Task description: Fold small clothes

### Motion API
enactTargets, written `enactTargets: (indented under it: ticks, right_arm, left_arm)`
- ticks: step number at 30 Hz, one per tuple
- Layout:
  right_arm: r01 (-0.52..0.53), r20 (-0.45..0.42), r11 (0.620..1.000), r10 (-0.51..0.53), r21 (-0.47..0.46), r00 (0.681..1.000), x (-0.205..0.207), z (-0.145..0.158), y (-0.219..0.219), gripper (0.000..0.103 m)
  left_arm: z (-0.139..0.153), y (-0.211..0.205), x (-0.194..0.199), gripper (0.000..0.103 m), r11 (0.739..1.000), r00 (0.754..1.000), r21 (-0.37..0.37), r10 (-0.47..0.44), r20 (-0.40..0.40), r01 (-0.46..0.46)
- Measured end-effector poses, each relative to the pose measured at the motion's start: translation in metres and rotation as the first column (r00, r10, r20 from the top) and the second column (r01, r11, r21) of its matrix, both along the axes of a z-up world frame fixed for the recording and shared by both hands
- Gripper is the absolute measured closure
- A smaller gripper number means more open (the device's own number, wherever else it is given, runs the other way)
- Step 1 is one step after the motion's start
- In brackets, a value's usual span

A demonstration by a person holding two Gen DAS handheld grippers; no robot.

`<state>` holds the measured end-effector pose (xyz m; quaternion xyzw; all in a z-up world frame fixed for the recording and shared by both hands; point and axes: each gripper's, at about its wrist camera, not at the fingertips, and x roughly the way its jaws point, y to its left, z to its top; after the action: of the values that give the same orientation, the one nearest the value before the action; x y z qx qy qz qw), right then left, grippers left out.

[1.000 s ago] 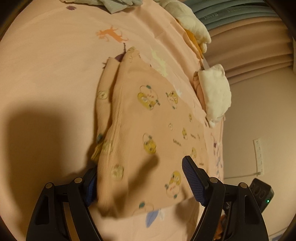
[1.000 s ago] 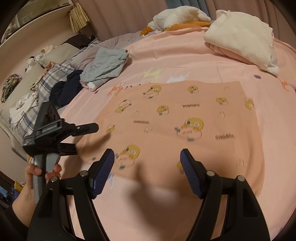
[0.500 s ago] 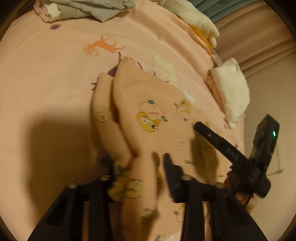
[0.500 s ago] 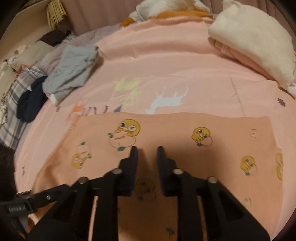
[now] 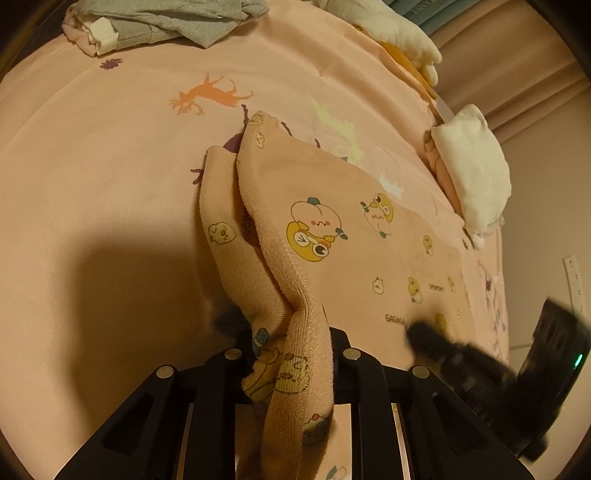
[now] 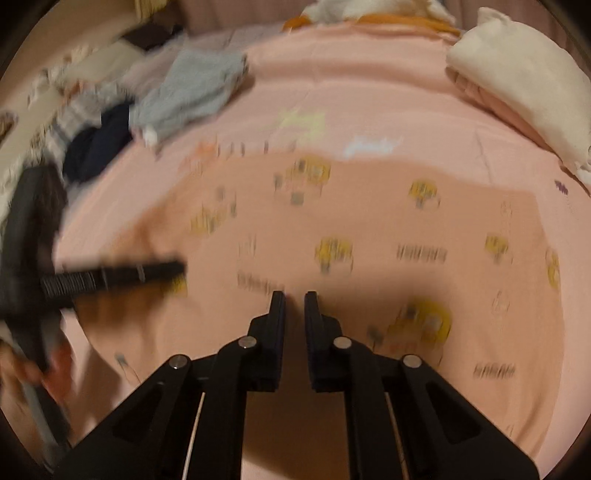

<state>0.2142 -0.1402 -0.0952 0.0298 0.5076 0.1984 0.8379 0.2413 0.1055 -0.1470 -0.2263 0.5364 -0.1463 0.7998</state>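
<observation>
The left claw (image 5: 291, 354) pinches the near edge of the peach cartoon-print cloth (image 5: 332, 236), while the right claw (image 6: 294, 310) is nearly closed, holding nothing.

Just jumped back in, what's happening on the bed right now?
A person is folding a small peach garment with cartoon duck prints spread on the pink bedsheet. The left tongs are shut on a bunched edge of it, raised off the sheet. The right tongs are nearly closed low over the cloth; the blur hides whether they grip it. A grey garment lies farther back.
</observation>
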Motion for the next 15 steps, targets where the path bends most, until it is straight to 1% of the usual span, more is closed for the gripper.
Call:
enactTargets:
  ticks: [1,2,3,4,5,9,12,15]
  right_arm:
    - [-0.003,0.004,1.0,0.003,-0.012,1.0,-0.002,-0.004,0.001,0.093]
    - [0.0,0.009,1.0,0.0,-0.009,1.0,-0.004,-0.004,0.0,0.093]
    - [0.004,0.007,1.0,-0.004,0.003,1.0,-0.006,-0.002,-0.002,0.093]
    - [0.008,-0.001,0.999,-0.008,0.046,1.0,-0.007,0.002,-0.006,0.09]
    - [0.011,-0.002,0.997,-0.011,0.075,1.0,-0.008,0.005,-0.01,0.09]
    - [0.062,0.014,0.989,-0.064,0.133,0.998,-0.017,0.014,-0.03,0.09]
    - [0.119,0.01,0.973,-0.124,0.199,0.992,-0.021,0.019,-0.053,0.089]
    - [0.175,-0.004,0.948,-0.181,0.267,0.984,-0.021,0.02,-0.078,0.089]
  left_arm:
    - [0.002,-0.002,0.0,0.085,1.0,1.0,0.011,0.002,0.001,-0.002]
    - [0.006,-0.004,-0.001,0.089,1.0,1.0,0.019,0.002,0.004,-0.002]
    - [0.009,-0.006,-0.001,0.089,1.0,1.0,0.025,0.0,0.01,0.0]
    - [0.015,-0.009,-0.002,0.089,0.999,1.0,0.033,-0.004,0.021,0.003]
    - [0.022,-0.013,-0.003,0.09,0.999,0.999,0.045,-0.009,0.034,0.007]
    - [0.047,-0.031,-0.005,0.091,0.994,0.996,0.102,-0.04,0.077,0.032]
    - [0.066,-0.055,-0.005,0.091,0.986,0.991,0.154,-0.082,0.101,0.066]
    - [0.079,-0.084,-0.007,0.091,0.975,0.984,0.192,-0.133,0.12,0.109]
